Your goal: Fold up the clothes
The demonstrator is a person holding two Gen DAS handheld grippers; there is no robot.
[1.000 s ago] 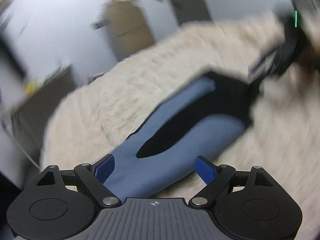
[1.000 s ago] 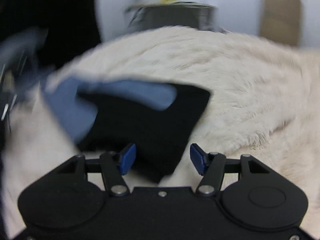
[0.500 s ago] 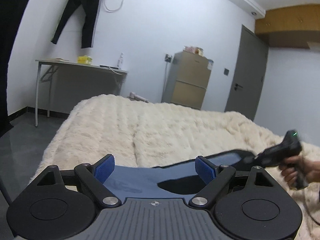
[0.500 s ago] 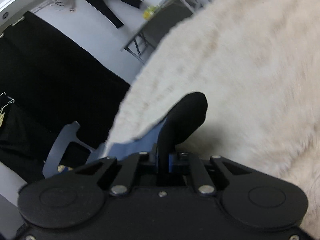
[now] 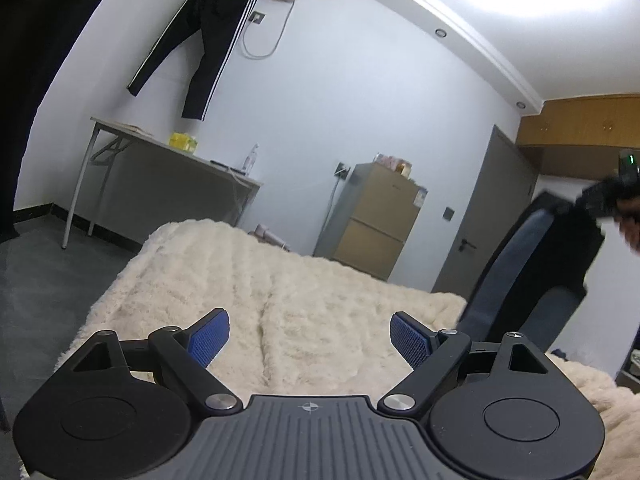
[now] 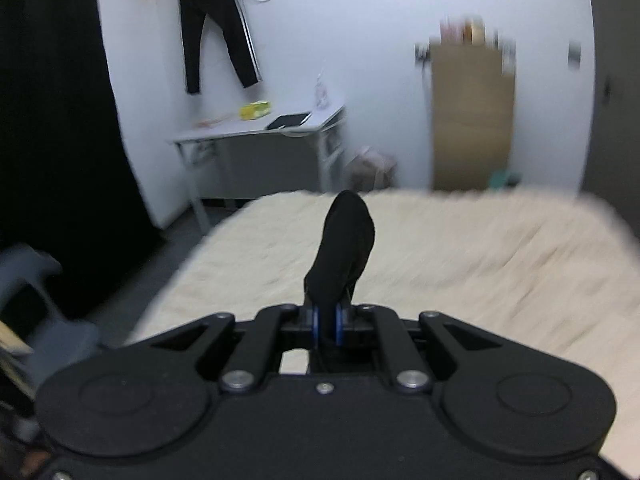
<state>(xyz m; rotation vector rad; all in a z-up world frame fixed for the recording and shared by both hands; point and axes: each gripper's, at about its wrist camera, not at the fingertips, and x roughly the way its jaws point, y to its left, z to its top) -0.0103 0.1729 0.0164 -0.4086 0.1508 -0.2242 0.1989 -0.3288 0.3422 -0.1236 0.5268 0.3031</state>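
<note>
A blue and black garment (image 5: 528, 276) hangs in the air at the right of the left wrist view, lifted off the cream fluffy bed (image 5: 304, 292). My right gripper (image 6: 327, 320) is shut on a fold of its black fabric (image 6: 344, 248), which sticks up past the pads. Seen from the left wrist, that gripper (image 5: 600, 200) and the hand holding it sit high at the right edge. My left gripper (image 5: 309, 338) is open over the bed with nothing between its blue pads (image 5: 208, 338), to the left of the hanging garment.
A grey desk (image 5: 168, 152) and a tan cabinet (image 5: 376, 216) stand against the far wall, with a grey door (image 5: 492, 220) to the right. Black striped trousers (image 5: 200, 40) hang under the air conditioner. A grey chair (image 6: 36, 280) stands left of the bed.
The right gripper shut on the garment's black edge and lifted it high off the bed. The left gripper tipped up to level, so the garment no longer lies between its fingers.
</note>
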